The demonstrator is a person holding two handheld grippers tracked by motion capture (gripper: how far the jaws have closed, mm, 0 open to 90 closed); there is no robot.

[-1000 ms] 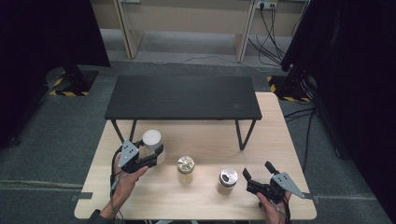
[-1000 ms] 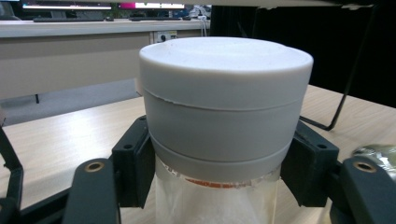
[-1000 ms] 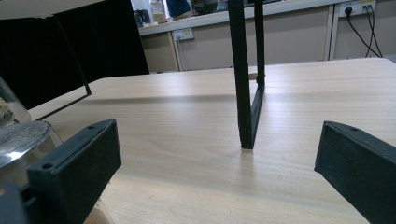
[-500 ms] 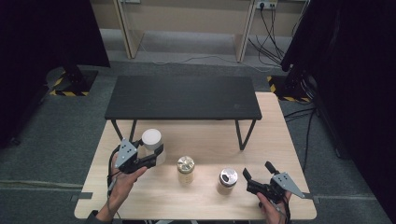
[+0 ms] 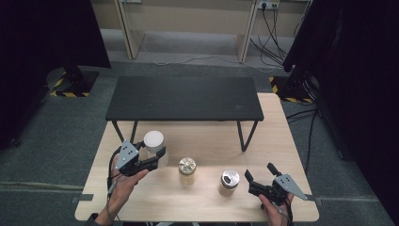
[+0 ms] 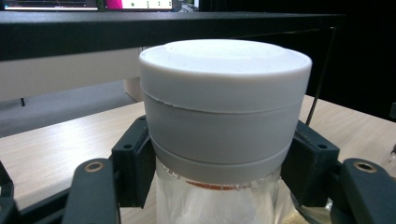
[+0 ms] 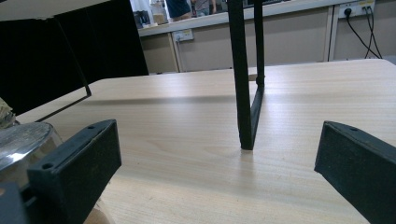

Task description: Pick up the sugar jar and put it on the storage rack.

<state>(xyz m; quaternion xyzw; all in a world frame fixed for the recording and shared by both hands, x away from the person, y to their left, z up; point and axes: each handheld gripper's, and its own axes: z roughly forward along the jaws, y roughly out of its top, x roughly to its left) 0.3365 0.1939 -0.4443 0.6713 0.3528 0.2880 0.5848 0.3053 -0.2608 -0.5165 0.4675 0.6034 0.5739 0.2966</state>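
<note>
Three jars stand on the wooden desk [image 5: 291,141] in the high view: the left claw [image 5: 157,157] grips the white-lidded jar [image 5: 154,141] at the left, near the black bench [image 5: 183,98].

Left gripper view: both pads clamp that jar [image 6: 224,112] beneath its lid.

Right gripper view: the right claw [image 7: 215,163] gapes, released, over bare desk beside a silver-lidded jar [image 7: 21,144].

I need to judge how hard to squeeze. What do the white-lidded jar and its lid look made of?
The jar looks like clear glass: see-through with bright glints below the neck, though clear plastic is possible. Its lid looks like matt white plastic: dull, even colour, with moulded seam lines around the side. The left gripper is shut on the jar just under the lid.
</note>
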